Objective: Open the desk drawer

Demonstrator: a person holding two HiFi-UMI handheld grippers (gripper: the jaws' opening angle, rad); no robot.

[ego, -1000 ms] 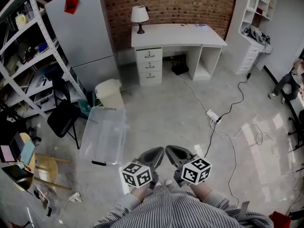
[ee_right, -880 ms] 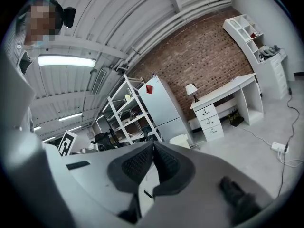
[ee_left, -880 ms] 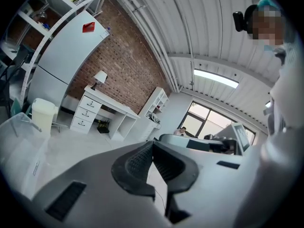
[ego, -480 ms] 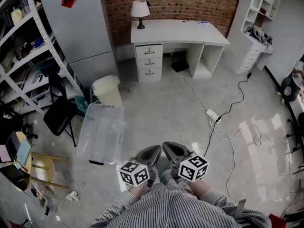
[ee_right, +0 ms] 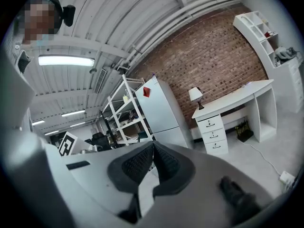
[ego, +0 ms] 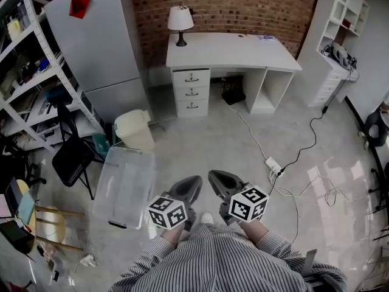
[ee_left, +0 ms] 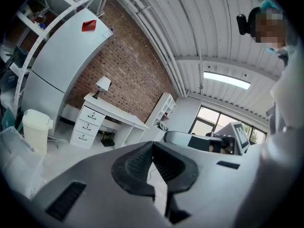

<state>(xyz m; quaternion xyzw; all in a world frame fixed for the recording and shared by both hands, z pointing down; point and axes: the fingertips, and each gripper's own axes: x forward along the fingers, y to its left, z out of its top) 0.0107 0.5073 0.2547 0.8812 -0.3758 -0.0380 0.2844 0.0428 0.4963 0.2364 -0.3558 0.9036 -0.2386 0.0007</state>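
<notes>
The white desk (ego: pixel 234 50) stands against the brick wall, well ahead of me across the floor. Its stack of three drawers (ego: pixel 191 92) sits under the left end, all closed, each with a small dark handle. The same drawers (ee_left: pixel 86 127) are small at the left of the left gripper view, and the drawers (ee_right: pixel 213 134) lie to the right in the right gripper view. My left gripper (ego: pixel 196 182) and right gripper (ego: pixel 212 176) are held side by side close to my body. Both are shut and empty, far from the desk.
A lamp (ego: pixel 180 20) stands on the desk's left end. A grey fridge (ego: pixel 97 41), a cream bin (ego: pixel 134 129), a clear plastic tub (ego: pixel 124 178) and a black chair (ego: pixel 70 158) line the left. A power strip (ego: pixel 273 163) with cables crosses the floor on the right.
Both grippers and the head view have travelled forward toward the desk, which looks a little larger and nearer. The jaws have stayed shut.
</notes>
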